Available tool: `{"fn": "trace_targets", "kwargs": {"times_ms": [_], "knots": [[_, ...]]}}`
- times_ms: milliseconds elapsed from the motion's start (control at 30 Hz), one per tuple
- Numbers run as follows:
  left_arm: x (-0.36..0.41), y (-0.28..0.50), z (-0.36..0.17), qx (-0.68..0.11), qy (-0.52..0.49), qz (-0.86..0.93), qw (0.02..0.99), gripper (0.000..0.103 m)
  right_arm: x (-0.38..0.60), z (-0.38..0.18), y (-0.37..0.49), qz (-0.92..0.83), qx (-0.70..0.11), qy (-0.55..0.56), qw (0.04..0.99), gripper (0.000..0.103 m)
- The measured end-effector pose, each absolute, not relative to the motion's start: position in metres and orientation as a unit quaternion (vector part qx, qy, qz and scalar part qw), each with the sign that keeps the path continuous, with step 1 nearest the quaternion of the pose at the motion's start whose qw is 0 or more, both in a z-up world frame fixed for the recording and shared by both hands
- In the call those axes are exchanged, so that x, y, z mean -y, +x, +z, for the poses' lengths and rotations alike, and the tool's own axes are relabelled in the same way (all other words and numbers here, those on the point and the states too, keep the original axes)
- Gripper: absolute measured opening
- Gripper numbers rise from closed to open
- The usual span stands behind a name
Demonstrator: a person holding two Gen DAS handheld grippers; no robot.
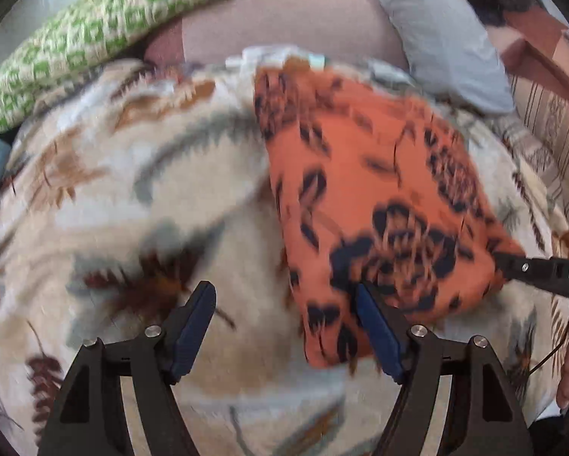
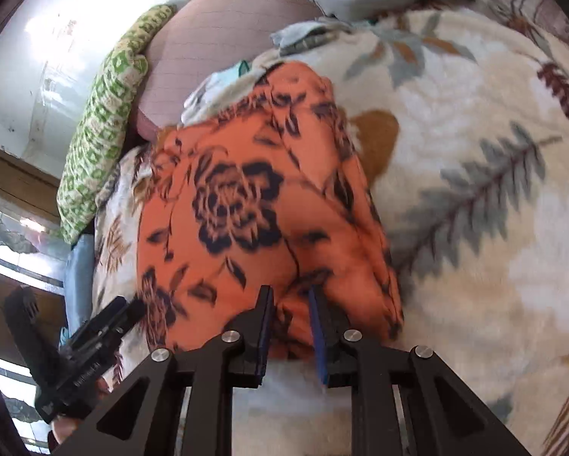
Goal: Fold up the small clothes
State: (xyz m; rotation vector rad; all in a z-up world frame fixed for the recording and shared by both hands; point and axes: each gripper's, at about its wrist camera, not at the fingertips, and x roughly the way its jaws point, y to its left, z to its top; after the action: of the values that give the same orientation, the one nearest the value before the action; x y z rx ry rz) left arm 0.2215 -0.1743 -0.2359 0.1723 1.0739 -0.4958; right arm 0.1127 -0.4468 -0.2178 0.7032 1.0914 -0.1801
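Note:
An orange garment with a black flower print (image 1: 375, 205) lies folded on a cream leaf-patterned blanket (image 1: 132, 190); it also shows in the right wrist view (image 2: 246, 209). My left gripper (image 1: 284, 296) is open, its right finger at the garment's near left edge, nothing between the fingers. My right gripper (image 2: 290, 296) is nearly closed with the garment's near edge bunched between its fingers. The right gripper shows in the left wrist view (image 1: 542, 273) at the garment's right corner. The left gripper shows in the right wrist view (image 2: 106, 319) at the garment's left edge.
A green patterned cushion (image 1: 94, 30) and a pink pillow (image 1: 284, 19) lie at the far side of the bed. A grey pillow (image 1: 448, 34) lies far right. Small pale clothes (image 2: 303, 36) lie beyond the orange garment. A wall and window (image 2: 18, 76) stand at the left.

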Motion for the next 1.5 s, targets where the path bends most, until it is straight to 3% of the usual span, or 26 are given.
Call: {"fn": "trace_targets", "kwargs": {"times_ms": [133,333,433,500,667,933,1100,1167,1200,1233,1500], "knots": [[0.173,0.225,-0.243,-0.526,0.075,-0.229,0.815,0.078,0.436,-0.217,0.106,-0.099,-0.518,0.305,0.793,0.023],[0.163,0.227,-0.202,-0.439,0.062,-0.23,0.866,0.078,0.425,-0.18,0.113,-0.054,-0.433,0.295,0.85,0.024],[0.173,0.23,-0.205,-0.425,0.083,-0.215,0.875,0.08,0.42,-0.214,0.145,-0.038,-0.485,0.311,0.817,0.034],[0.181,0.238,-0.222,-0.443,0.108,-0.203,0.867,0.08,0.421,-0.236,0.151,-0.044,-0.496,0.317,0.807,0.034],[0.184,0.242,-0.218,-0.436,0.112,-0.193,0.872,0.084,0.416,-0.221,0.154,-0.044,-0.487,0.289,0.823,0.034],[0.183,0.229,-0.201,-0.388,0.119,-0.183,0.895,0.084,0.449,-0.19,0.139,-0.061,-0.388,0.333,0.857,0.034],[0.183,0.229,-0.19,-0.369,0.113,-0.18,0.905,0.084,0.47,-0.184,0.135,-0.098,-0.366,0.351,0.856,0.035],[0.183,0.231,-0.188,-0.367,0.112,-0.179,0.906,0.084,0.477,-0.183,0.131,-0.104,-0.363,0.361,0.853,0.041],[0.184,0.232,-0.188,-0.367,0.111,-0.178,0.906,0.084,0.481,-0.183,0.129,-0.108,-0.361,0.365,0.851,0.056],[0.184,0.232,-0.188,-0.368,0.11,-0.178,0.906,0.084,0.486,-0.182,0.127,-0.113,-0.358,0.367,0.851,0.061],[0.18,0.237,-0.183,-0.368,0.094,-0.169,0.909,0.084,0.487,-0.179,0.125,-0.111,-0.355,0.359,0.856,0.063]]}}
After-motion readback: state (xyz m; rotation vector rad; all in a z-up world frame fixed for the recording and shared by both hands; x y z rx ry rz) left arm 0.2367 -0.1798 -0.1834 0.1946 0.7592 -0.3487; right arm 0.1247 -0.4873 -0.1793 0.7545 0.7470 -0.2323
